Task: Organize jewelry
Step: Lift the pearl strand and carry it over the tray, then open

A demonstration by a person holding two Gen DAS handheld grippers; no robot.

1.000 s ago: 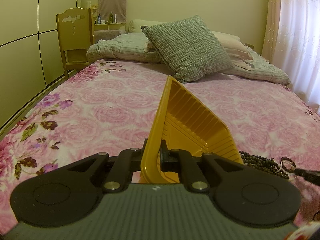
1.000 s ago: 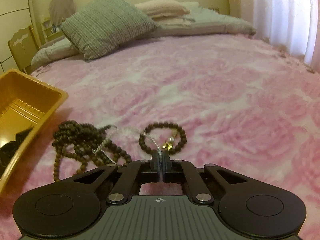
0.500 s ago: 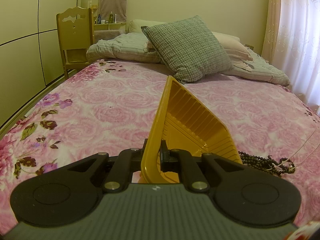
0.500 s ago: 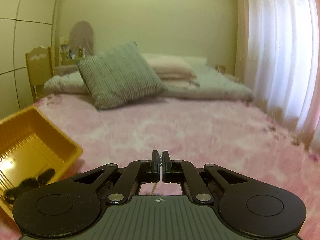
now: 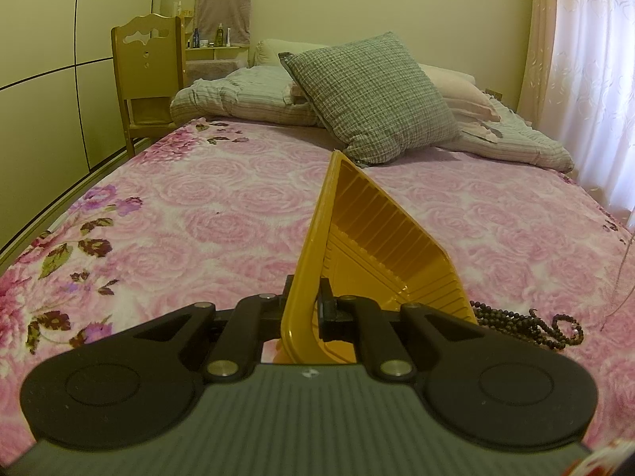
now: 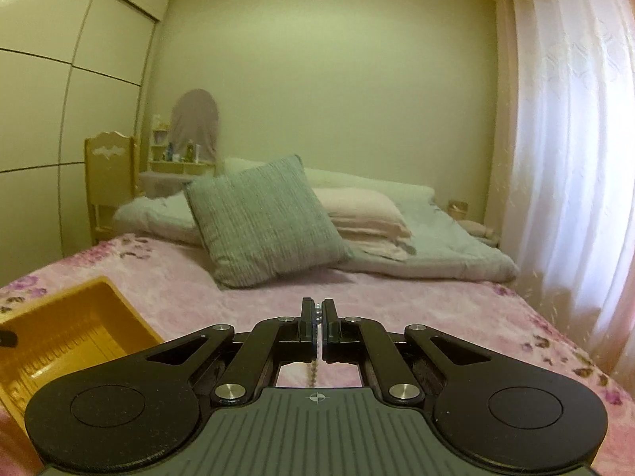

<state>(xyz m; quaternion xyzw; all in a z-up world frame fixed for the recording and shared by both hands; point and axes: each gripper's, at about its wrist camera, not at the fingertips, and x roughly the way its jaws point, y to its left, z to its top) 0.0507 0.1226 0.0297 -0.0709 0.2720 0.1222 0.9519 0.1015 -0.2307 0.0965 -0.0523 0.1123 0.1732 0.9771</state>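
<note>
Left tongs [image 5: 303, 309] clamped on the near wall of the yellow tray [image 5: 381, 246], one pad outside, one inside; tray tilted up on edge, ribbed inside facing right, resting on the pink floral bedspread [image 5: 190, 218]. Just right of the tray's lower corner, a heap of dark wooden beads [image 5: 512, 319] lying on the bedspread, with a small bead bracelet [image 5: 567, 329] at its far end. At the right edge of the left view, a thin pale chain [image 5: 622, 277] rising up and out of sight.

Right tongs [image 6: 317, 315] pinched shut on that pale beaded chain, small shiny beads showing between the tips and the strand hanging below the pads. Held up above the bed, the tray low at left in this view, open side up, with a dark tip of the other tongs at its left rim.

Beyond, nothing between tongs and tray. Farther up the bed: a green checked cushion [image 5: 373, 95] leaning on pink pillows [image 6: 365, 214] and a folded quilt [image 5: 238, 99]. Wooden chair [image 5: 147, 75] at the left of the bed, wardrobe panels [image 6: 59, 99] beside it, sheer curtain [image 6: 571, 158] at right.
</note>
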